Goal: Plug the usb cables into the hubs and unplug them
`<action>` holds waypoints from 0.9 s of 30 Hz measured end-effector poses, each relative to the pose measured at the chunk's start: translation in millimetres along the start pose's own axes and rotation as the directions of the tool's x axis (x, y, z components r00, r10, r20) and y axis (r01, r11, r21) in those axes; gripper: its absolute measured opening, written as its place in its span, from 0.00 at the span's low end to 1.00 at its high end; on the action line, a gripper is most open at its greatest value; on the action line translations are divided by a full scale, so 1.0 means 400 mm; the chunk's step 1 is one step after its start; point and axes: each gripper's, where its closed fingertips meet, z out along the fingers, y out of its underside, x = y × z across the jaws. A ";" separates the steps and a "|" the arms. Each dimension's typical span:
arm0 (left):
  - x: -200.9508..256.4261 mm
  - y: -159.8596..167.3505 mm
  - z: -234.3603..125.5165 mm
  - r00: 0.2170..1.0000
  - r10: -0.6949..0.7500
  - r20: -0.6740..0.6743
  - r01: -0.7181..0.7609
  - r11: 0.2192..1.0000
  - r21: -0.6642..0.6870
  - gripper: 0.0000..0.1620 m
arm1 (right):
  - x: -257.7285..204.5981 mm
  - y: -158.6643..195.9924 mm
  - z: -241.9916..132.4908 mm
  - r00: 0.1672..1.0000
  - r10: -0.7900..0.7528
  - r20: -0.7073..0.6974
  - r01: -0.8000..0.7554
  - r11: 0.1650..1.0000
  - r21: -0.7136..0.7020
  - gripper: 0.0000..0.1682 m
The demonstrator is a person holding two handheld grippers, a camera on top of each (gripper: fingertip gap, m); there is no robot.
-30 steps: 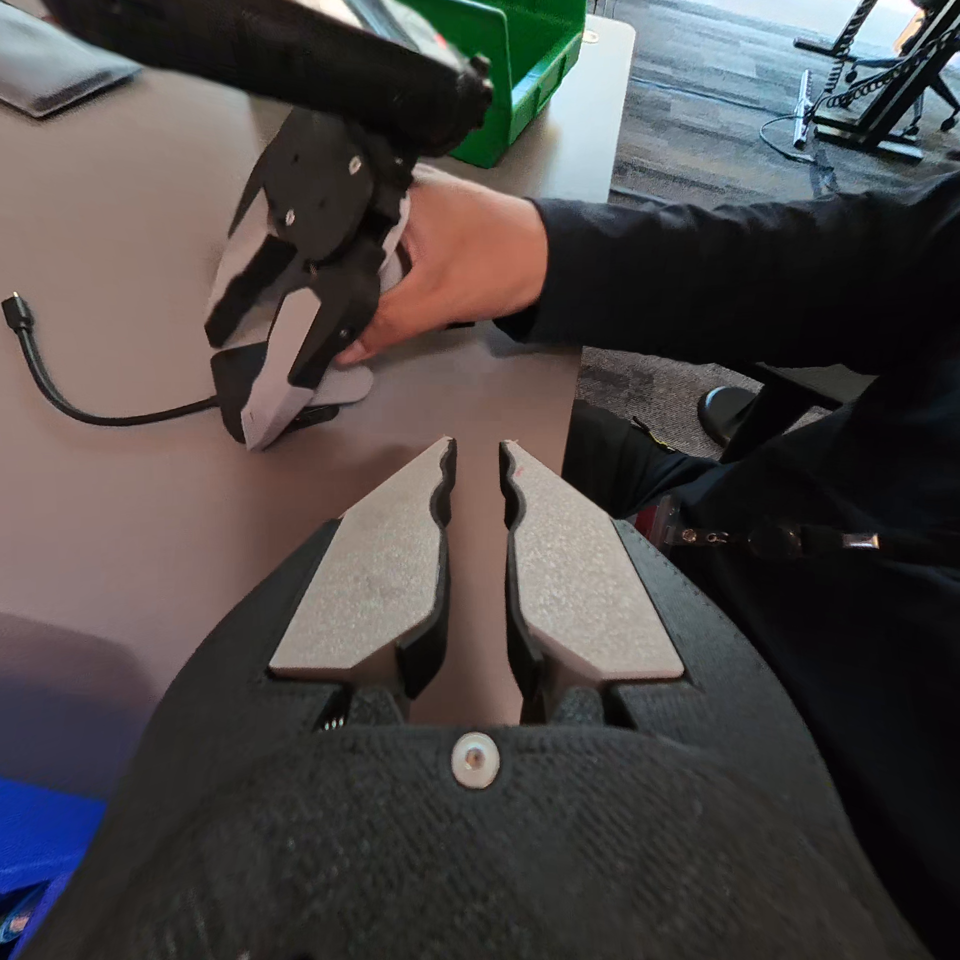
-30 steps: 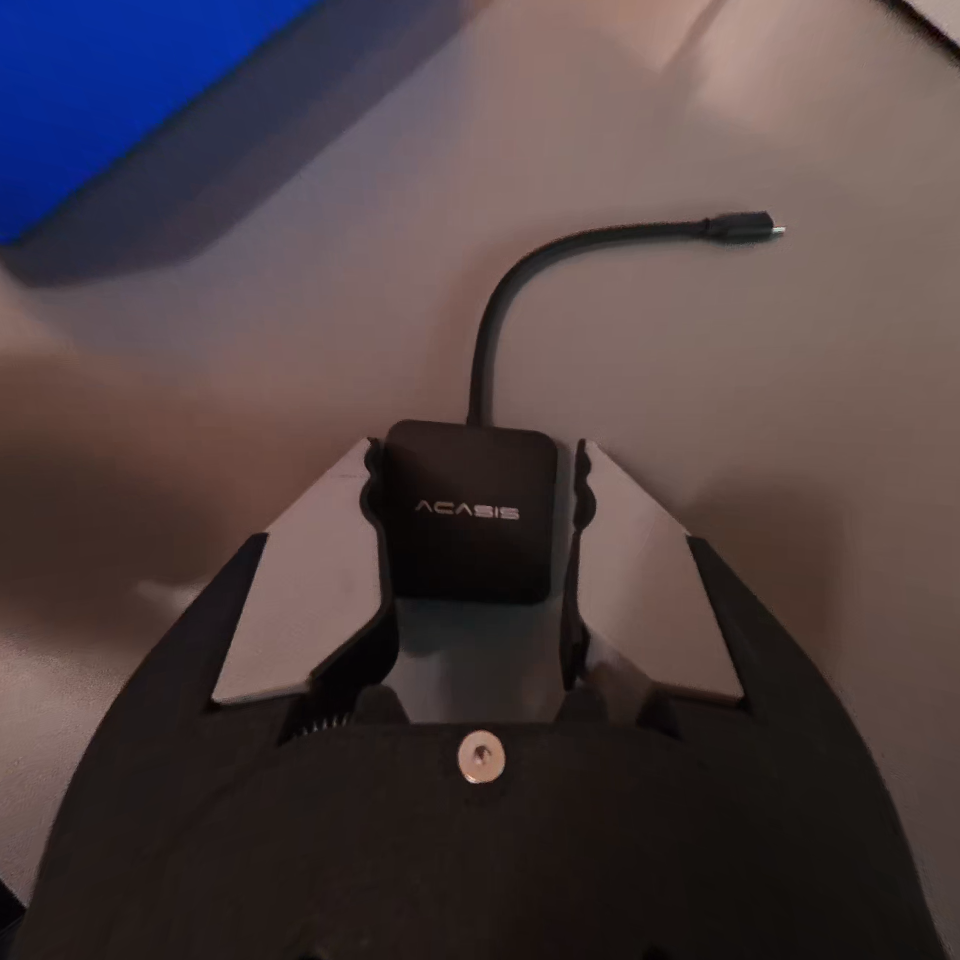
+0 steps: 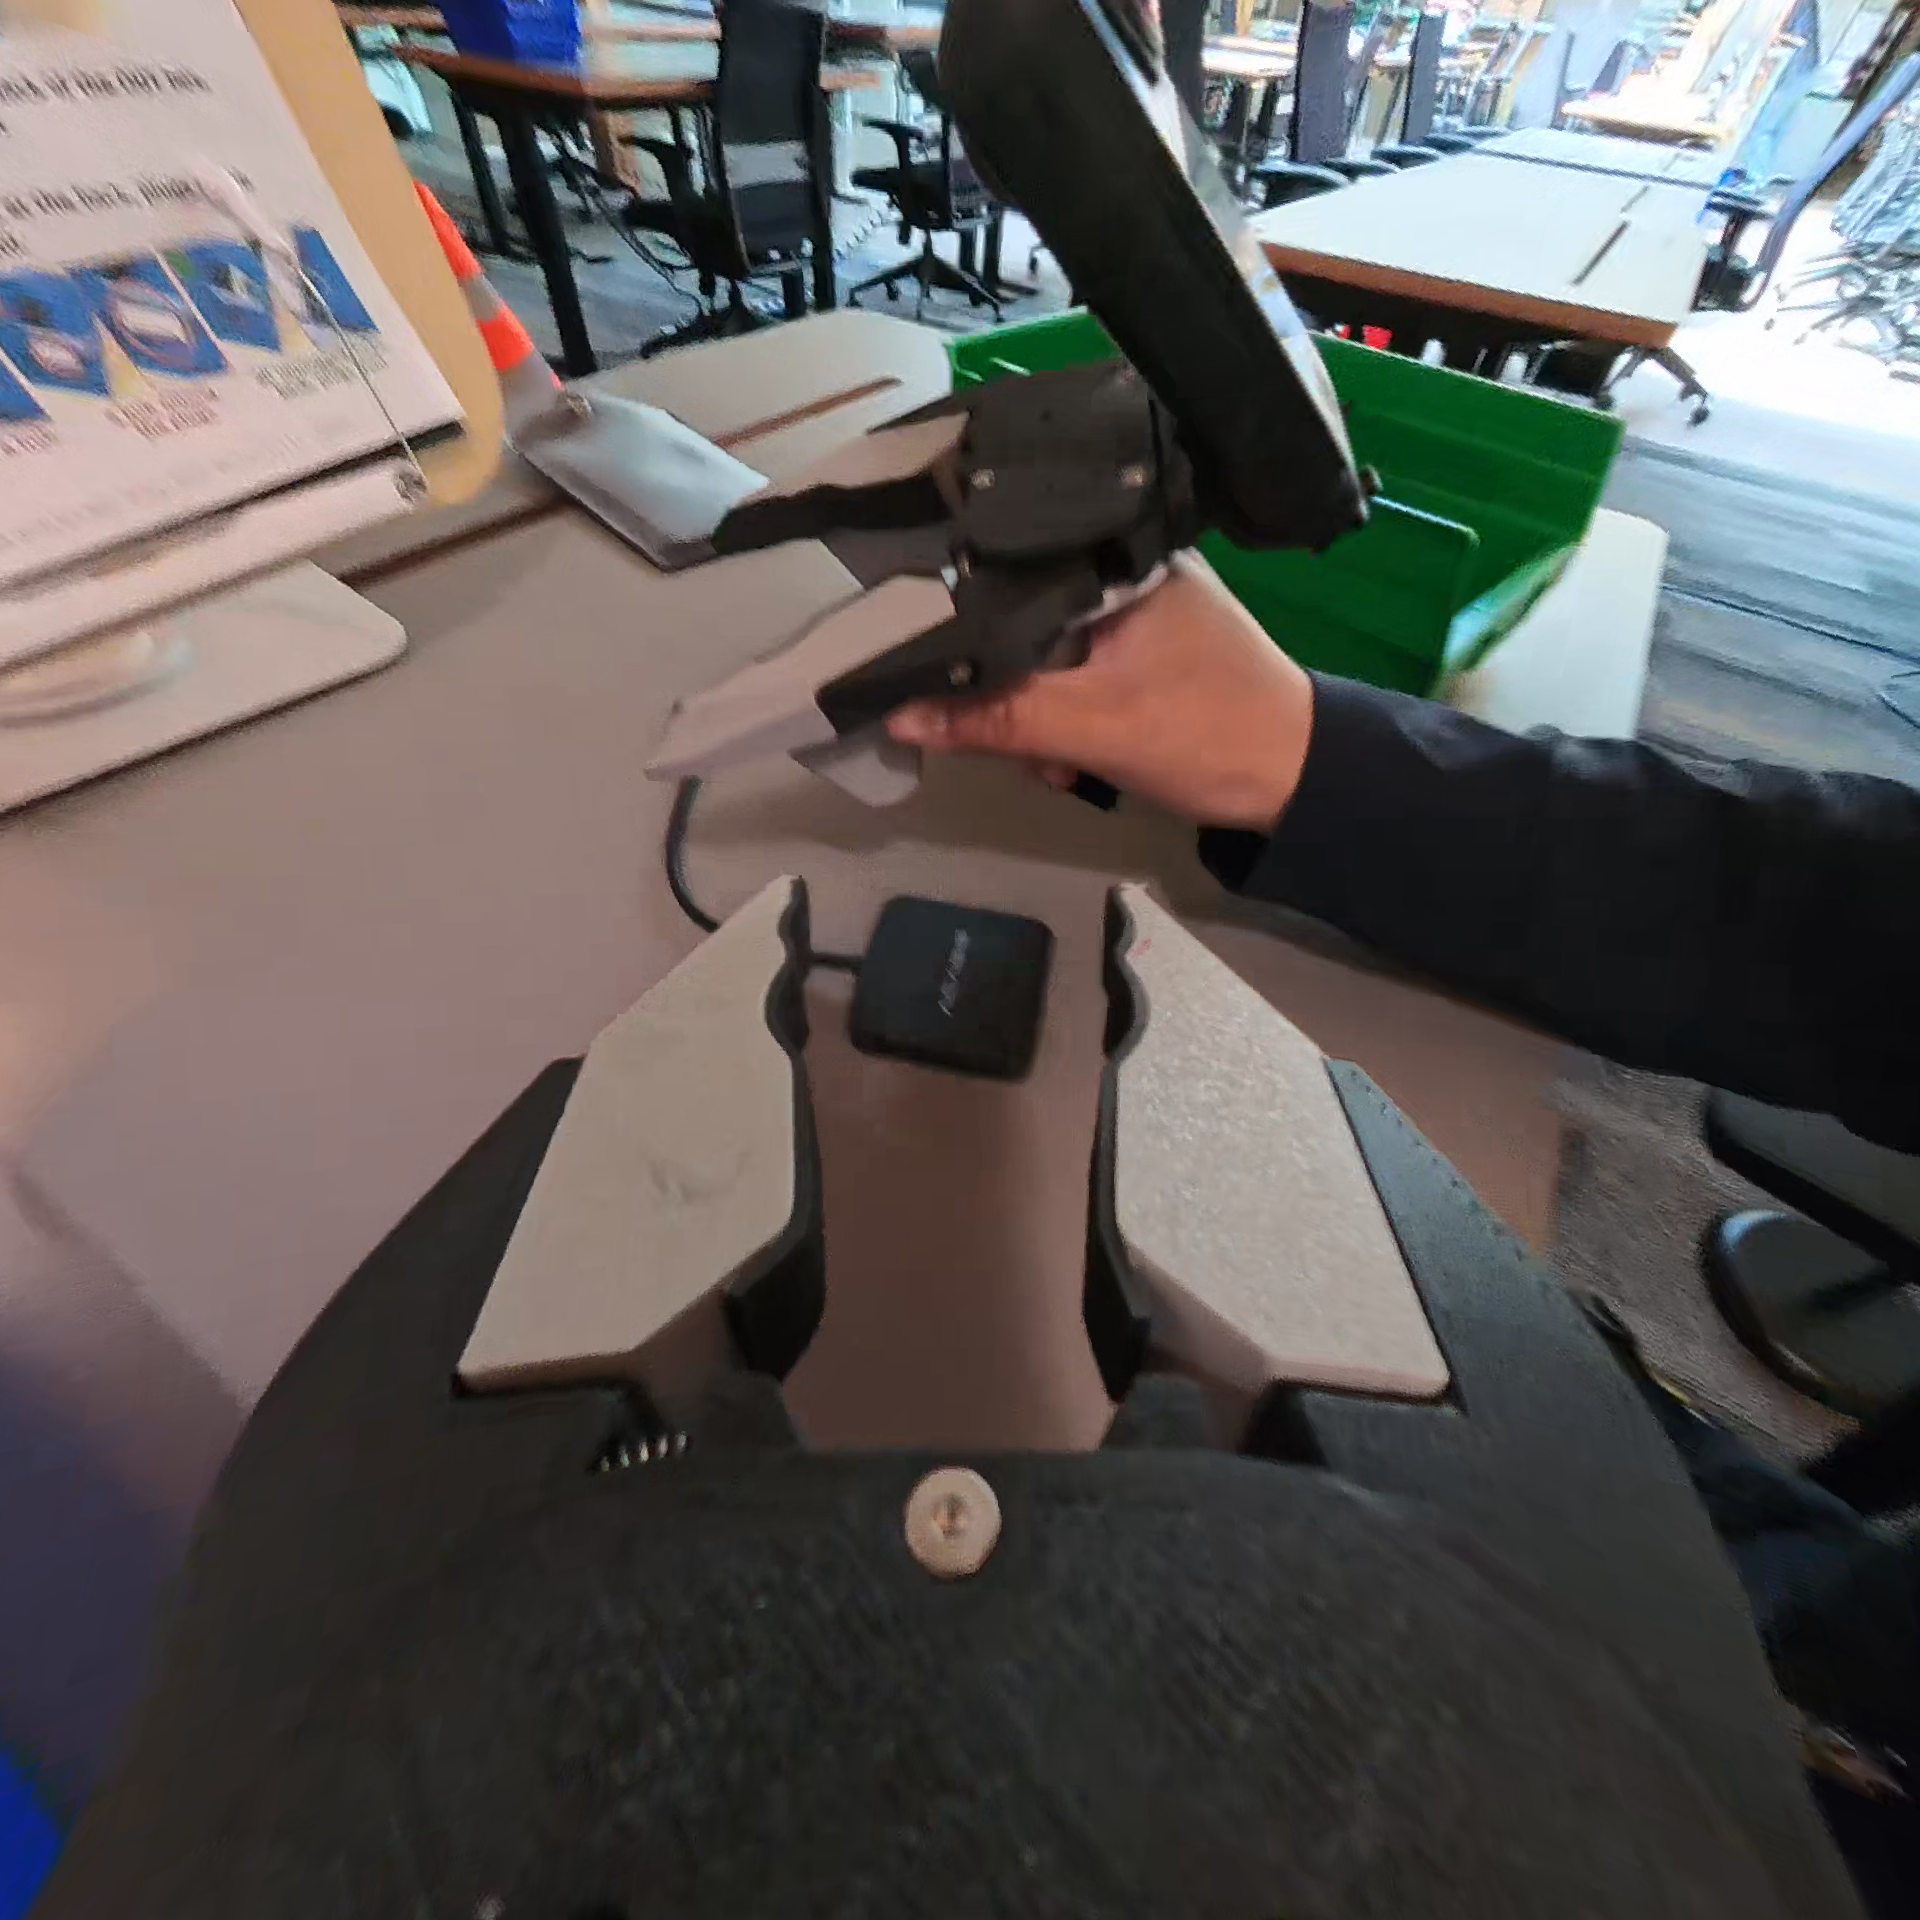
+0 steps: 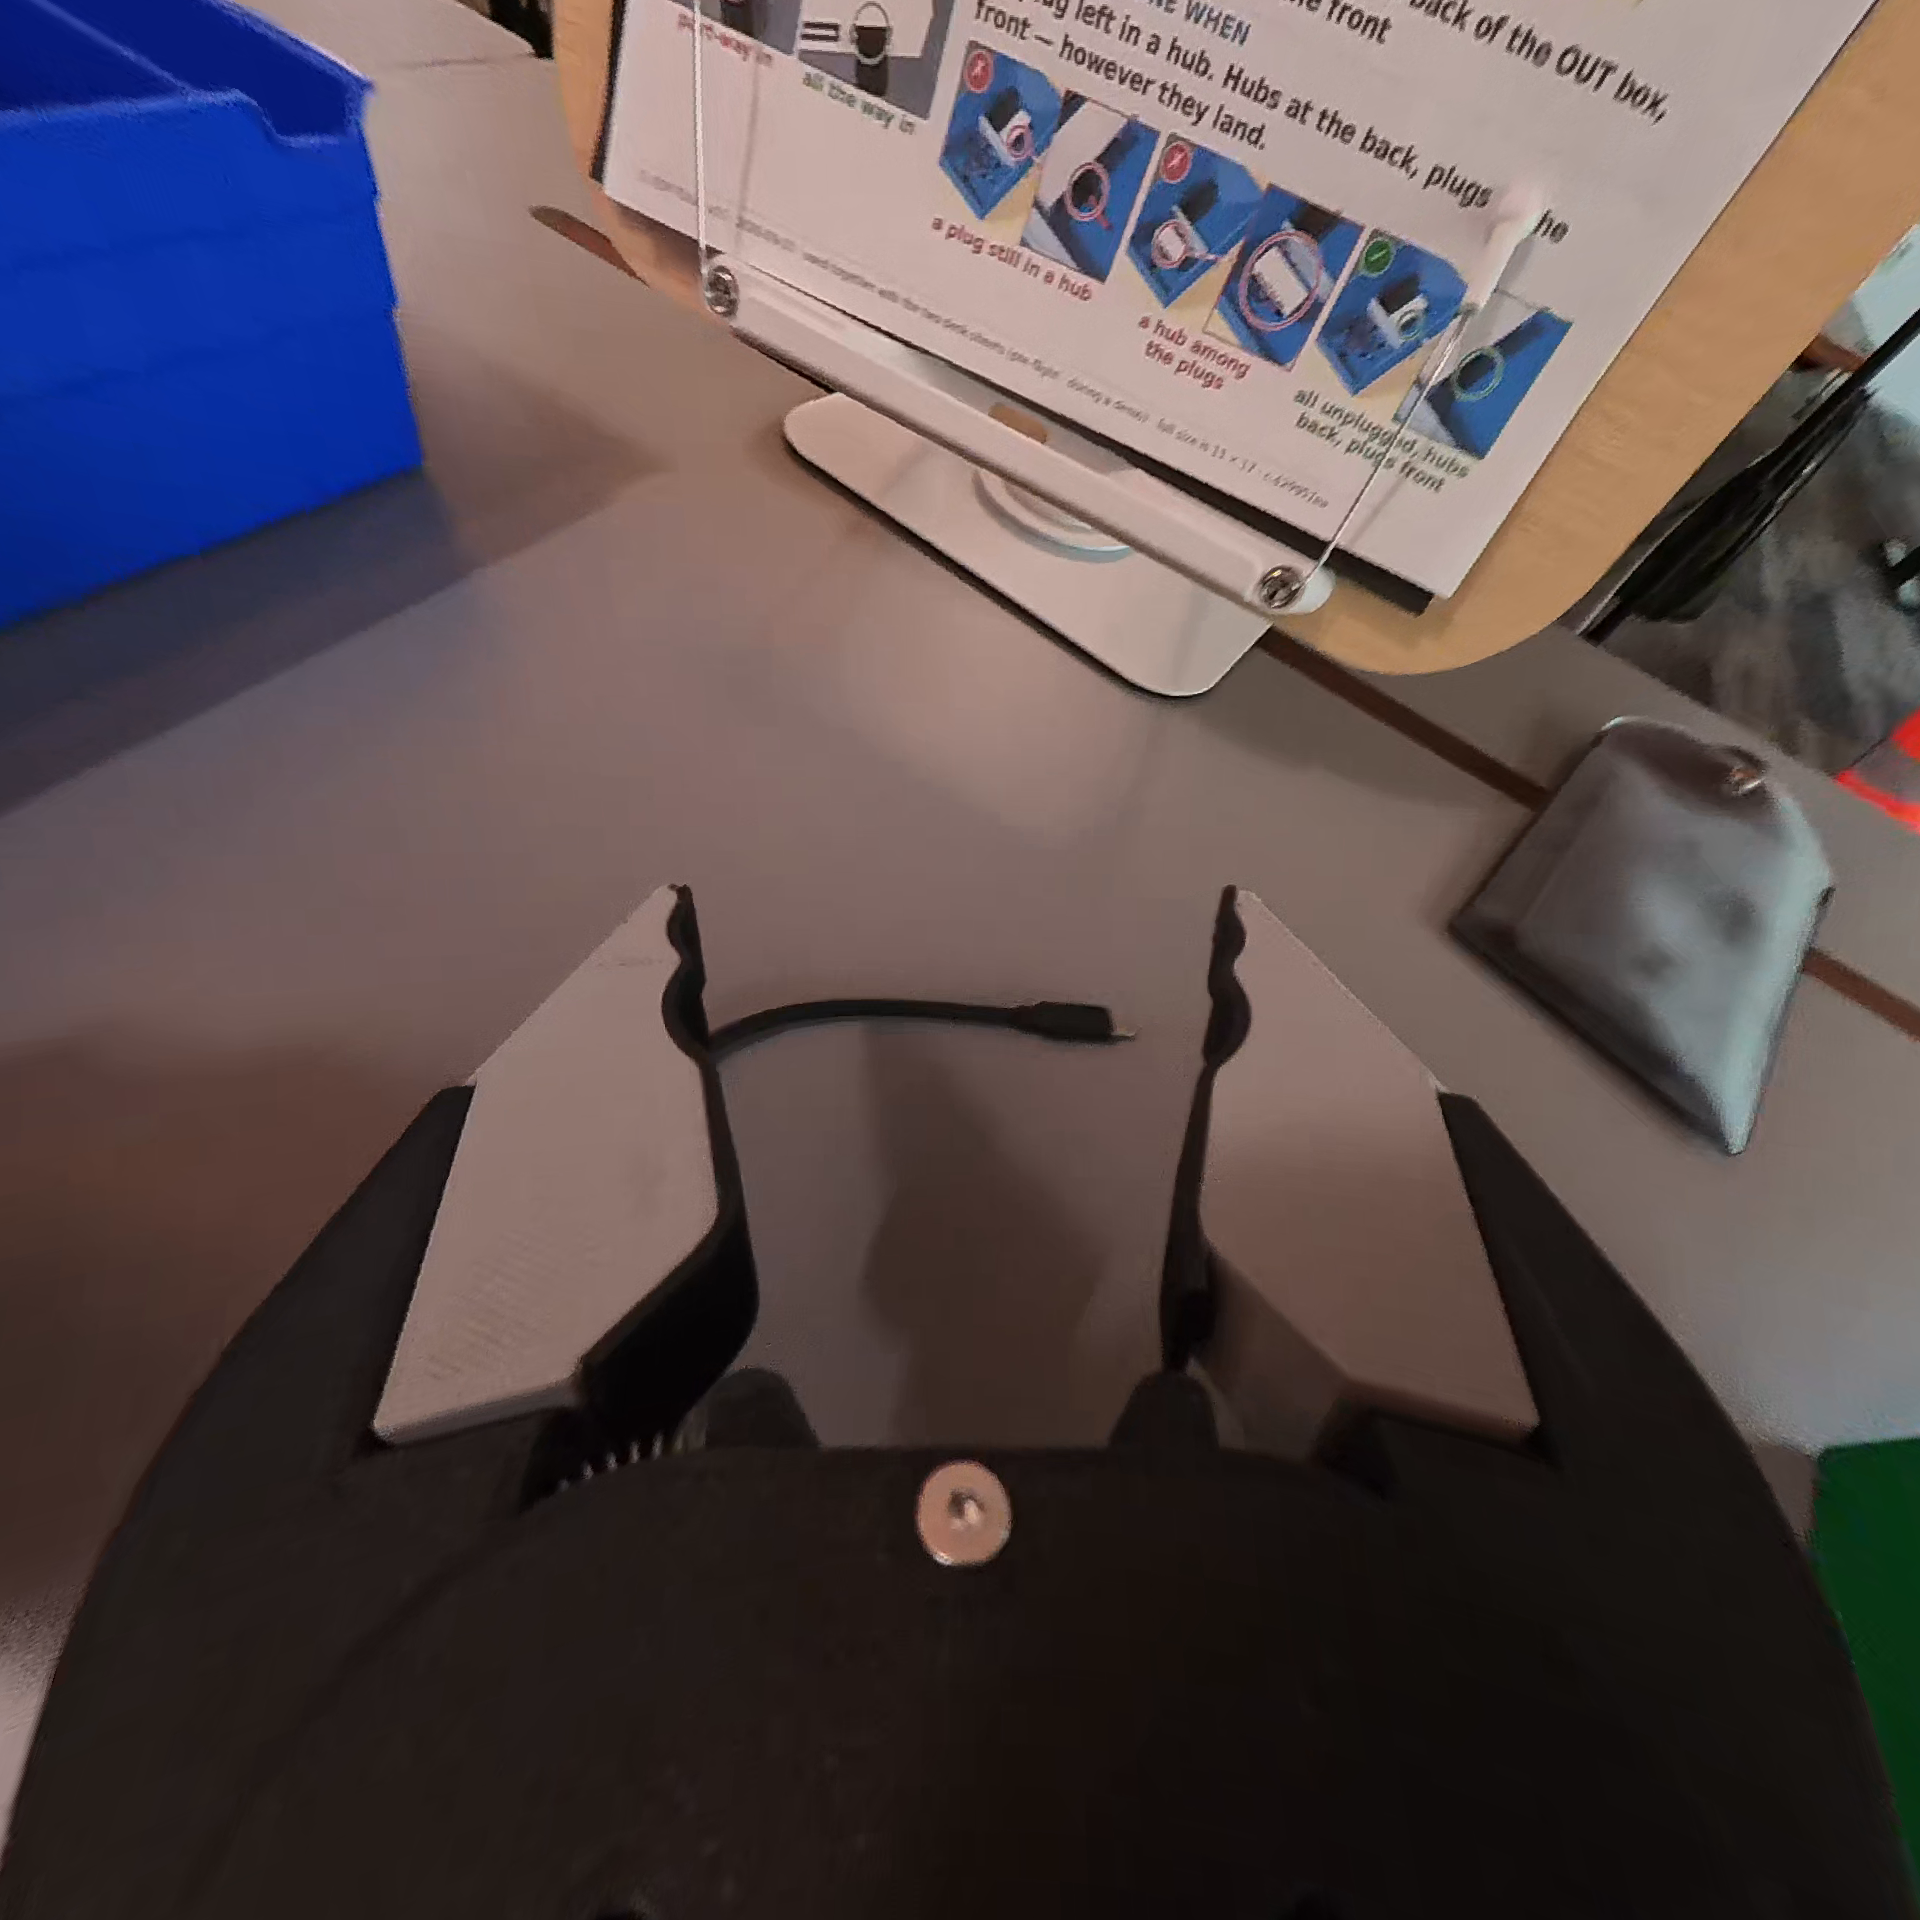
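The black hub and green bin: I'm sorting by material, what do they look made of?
Hub: likely matte plastic, going by its dull black face and rounded corners; its cable looks rubbery and bends freely. Bin: probably moulded plastic, with a uniform glossy green and thin stiff walls.

A grey table [image 4: 644,790] carries a small black hub [image 3: 951,987] with its short cable [image 4: 914,1013], a white stand [image 4: 1049,540] behind it, a blue bin [image 4: 177,312] to the stand's left, and a green bin [image 3: 1455,520] off right.

An open-plan office: rows of desks [image 3: 1496,239] and black swivel chairs [image 3: 769,156] on grey carpet.
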 end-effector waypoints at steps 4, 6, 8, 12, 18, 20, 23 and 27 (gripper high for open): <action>-0.053 -0.006 0.080 0.995 0.103 0.014 -0.103 0.994 -0.031 0.34 | 0.027 0.027 0.022 0.997 -0.070 -0.018 0.071 0.997 0.012 0.49; -0.073 0.005 0.110 0.993 0.114 0.005 -0.114 0.992 -0.048 0.35 | 0.030 0.044 0.024 0.999 -0.033 0.004 0.033 0.999 0.007 0.52; -0.081 0.015 0.131 0.995 0.102 -0.009 -0.102 0.994 -0.037 0.37 | 0.024 0.039 0.016 0.999 0.026 0.045 -0.027 0.999 0.025 0.53; -0.064 0.035 0.155 0.995 0.082 -0.056 -0.085 0.996 -0.037 0.41 | 0.007 0.031 0.008 0.993 0.063 0.101 -0.068 0.996 0.051 0.52; -0.056 0.066 0.172 0.960 0.278 0.033 -0.275 0.958 -0.085 0.41 | -0.003 0.022 0.005 0.988 0.082 0.134 -0.092 0.994 0.066 0.51; -0.041 0.079 0.178 0.959 0.281 0.015 -0.278 0.955 -0.107 0.42 | -0.007 0.024 0.005 0.985 0.092 0.145 -0.102 0.993 0.062 0.52; -0.019 0.088 0.186 0.964 0.265 -0.025 -0.266 0.957 -0.118 0.45 | -0.012 0.024 0.004 0.982 0.105 0.158 -0.116 0.991 0.062 0.52; -0.016 0.078 0.180 0.960 0.278 -0.015 -0.278 0.955 -0.106 0.45 | -0.011 0.023 0.002 0.980 0.116 0.160 -0.128 0.990 0.063 0.52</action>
